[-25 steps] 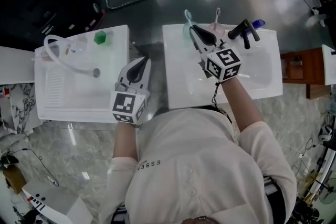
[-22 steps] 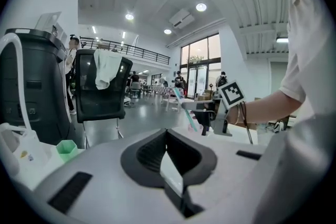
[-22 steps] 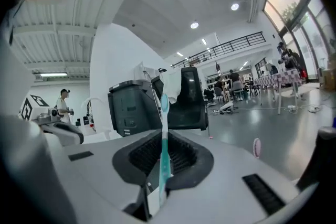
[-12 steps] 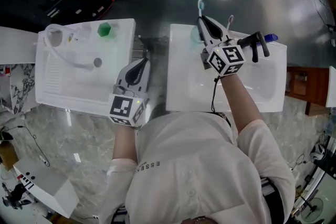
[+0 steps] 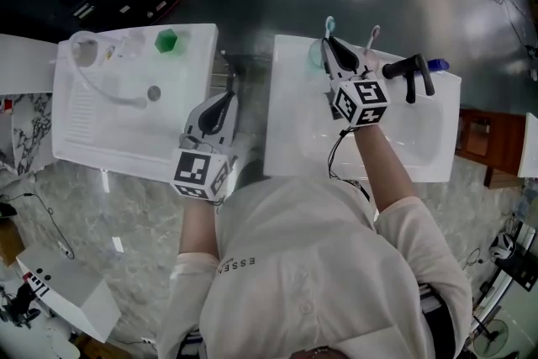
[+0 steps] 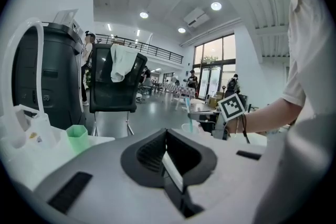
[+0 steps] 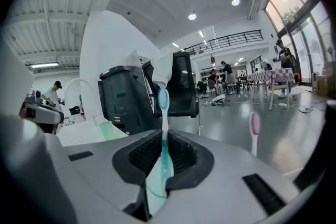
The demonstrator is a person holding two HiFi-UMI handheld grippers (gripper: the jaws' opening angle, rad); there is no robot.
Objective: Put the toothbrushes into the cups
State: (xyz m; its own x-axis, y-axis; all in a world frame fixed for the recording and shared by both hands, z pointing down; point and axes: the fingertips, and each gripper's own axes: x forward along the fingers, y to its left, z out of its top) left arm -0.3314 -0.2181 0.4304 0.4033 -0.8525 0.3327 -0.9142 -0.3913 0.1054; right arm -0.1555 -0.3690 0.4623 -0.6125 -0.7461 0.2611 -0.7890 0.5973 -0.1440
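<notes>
**A:** The right gripper (image 5: 332,44) is pinching the teal plastic toothbrush (image 5: 329,23) partway along its handle. The bristles point straight up and the tail of the handle pokes out below the jaws.

**B:** Whereabouts?

**A:** At the far left corner of the white ceramic sink (image 5: 286,139). It's right at the small translucent cup (image 5: 314,55) standing on that rim. In the left gripper view the handle lines up with the cup's mouth (image 6: 189,127). I can't tell whether the tip is inside yet.

**B:** Why hold it so upright?

**A:** I'd say it's going in handle-first, and a narrow opening wants the brush plumb. The free tail below the jaws gives something to feed in before letting go.

**B:** And the other hand?

**A:** The left gripper (image 5: 225,99) has its jaws pressed together with nothing between them. It's over the gap between the sink and the white plastic basin (image 5: 92,130), out of the way.

**B:** Other brushes?

**A:** A pink toothbrush (image 5: 372,35) stands upright on the same far edge, between the teal one and the black faucet (image 5: 409,71). What it stands in is hidden behind the gripper. A green hexagonal cup (image 5: 167,39) sits on the basin's far edge with no brush in it.

**B:** Risk?

**A:** That cup looks light, and I reckon a nudge from the jaws could tip it off the rim.
</notes>
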